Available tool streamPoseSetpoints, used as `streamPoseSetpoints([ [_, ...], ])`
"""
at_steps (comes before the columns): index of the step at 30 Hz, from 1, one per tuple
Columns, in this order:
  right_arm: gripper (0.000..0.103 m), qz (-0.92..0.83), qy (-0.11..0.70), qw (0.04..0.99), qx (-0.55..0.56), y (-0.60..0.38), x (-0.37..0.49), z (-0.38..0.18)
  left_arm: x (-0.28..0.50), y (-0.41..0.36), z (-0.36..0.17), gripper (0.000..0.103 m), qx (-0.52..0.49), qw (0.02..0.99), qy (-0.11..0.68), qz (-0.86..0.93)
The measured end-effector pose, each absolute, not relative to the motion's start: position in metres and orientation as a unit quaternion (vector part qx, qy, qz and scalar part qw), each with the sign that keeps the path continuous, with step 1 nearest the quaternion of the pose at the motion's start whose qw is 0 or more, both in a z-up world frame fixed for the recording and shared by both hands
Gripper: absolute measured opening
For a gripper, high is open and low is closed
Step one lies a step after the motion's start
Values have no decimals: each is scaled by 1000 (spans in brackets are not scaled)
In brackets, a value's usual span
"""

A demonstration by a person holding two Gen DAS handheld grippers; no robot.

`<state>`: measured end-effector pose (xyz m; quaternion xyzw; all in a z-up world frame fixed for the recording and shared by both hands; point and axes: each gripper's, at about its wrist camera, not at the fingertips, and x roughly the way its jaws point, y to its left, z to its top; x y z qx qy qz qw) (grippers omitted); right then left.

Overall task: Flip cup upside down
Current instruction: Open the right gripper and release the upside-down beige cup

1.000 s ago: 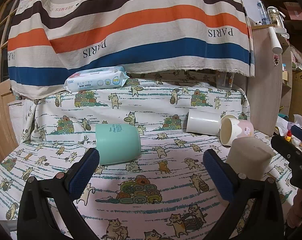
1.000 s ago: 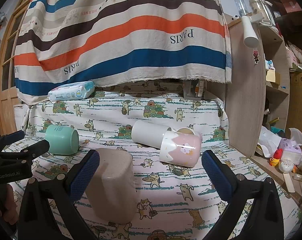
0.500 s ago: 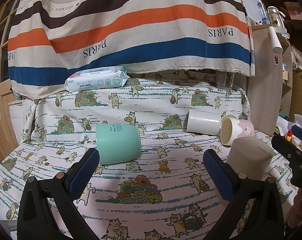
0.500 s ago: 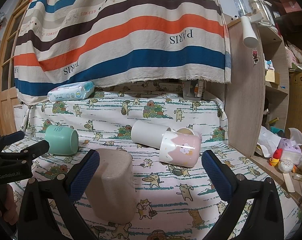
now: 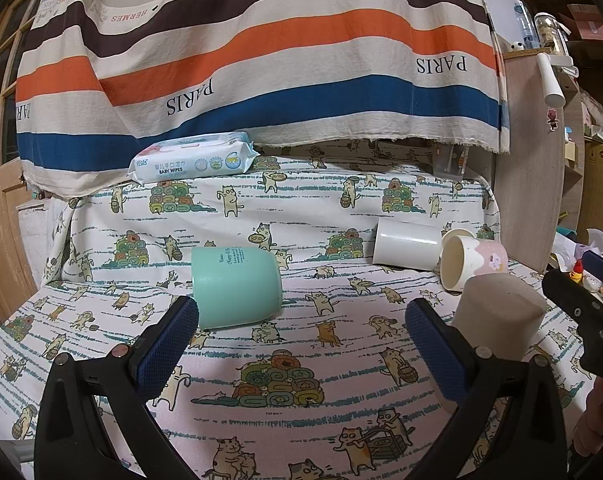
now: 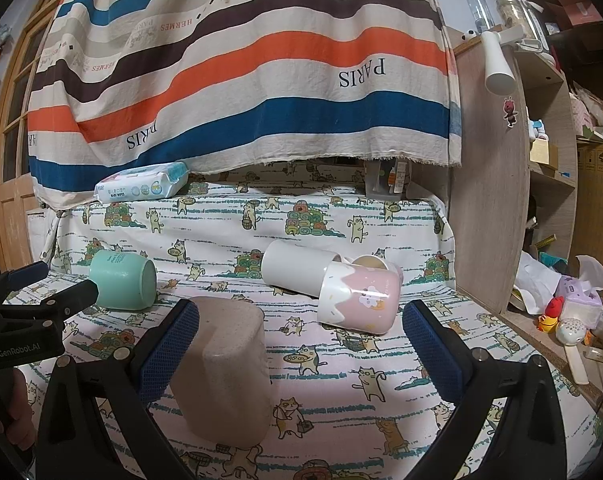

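Note:
A mint green cup (image 5: 235, 286) lies on its side on the cat-print cloth, just beyond my open left gripper (image 5: 301, 344); it also shows in the right wrist view (image 6: 125, 280). A beige cup (image 6: 225, 368) stands upside down beside the left finger of my open right gripper (image 6: 301, 348), not held; it shows at the right of the left wrist view (image 5: 497, 320). A white cup (image 6: 297, 266) and a pink-and-white cup (image 6: 359, 298) lie on their sides together further back, also in the left wrist view, white (image 5: 407, 244) and pink (image 5: 471, 262).
A pack of baby wipes (image 5: 193, 162) lies at the back under a striped hanging cloth (image 5: 261, 60). A wooden shelf unit (image 6: 497, 184) stands at the right, with tissues and small toys (image 6: 569, 308) beside the table edge.

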<state>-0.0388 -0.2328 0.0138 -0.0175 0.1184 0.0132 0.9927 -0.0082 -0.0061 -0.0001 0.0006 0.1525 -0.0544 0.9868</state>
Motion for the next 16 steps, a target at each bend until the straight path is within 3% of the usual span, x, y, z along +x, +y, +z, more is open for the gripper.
streamPoseSetpoints([
  [16, 103, 12, 118, 993, -18, -233, -39, 14, -8, -5, -1, 103, 1, 987, 153, -54],
])
